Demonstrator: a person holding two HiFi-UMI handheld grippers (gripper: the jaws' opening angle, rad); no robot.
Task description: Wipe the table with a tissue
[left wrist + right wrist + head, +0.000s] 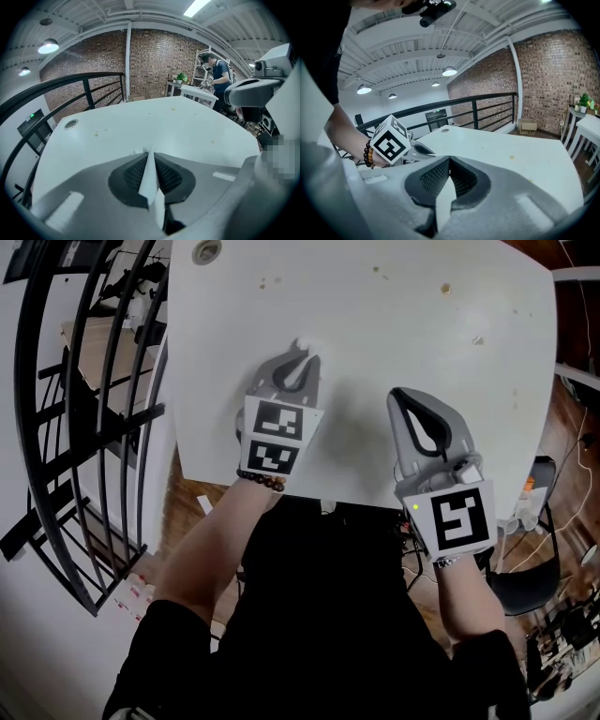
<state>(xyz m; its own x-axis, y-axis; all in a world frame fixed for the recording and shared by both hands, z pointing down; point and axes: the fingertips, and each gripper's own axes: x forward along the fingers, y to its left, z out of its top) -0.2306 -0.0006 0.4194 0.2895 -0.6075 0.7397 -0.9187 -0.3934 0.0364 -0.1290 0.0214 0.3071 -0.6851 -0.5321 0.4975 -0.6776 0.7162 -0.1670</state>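
Note:
The white table fills the upper head view. My left gripper lies low over its near-left part, shut on a thin white tissue whose edge pokes out past the tips. In its own view the left gripper points across the table top. My right gripper hovers by the table's near edge, shut with nothing in it. In the right gripper view its jaws meet, and the left gripper's marker cube shows to the left. A few brownish specks dot the far side.
A round cable grommet sits at the table's far left corner. A black railing runs along the left. A dark chair stands at the lower right. In the background, a person stands by another white table.

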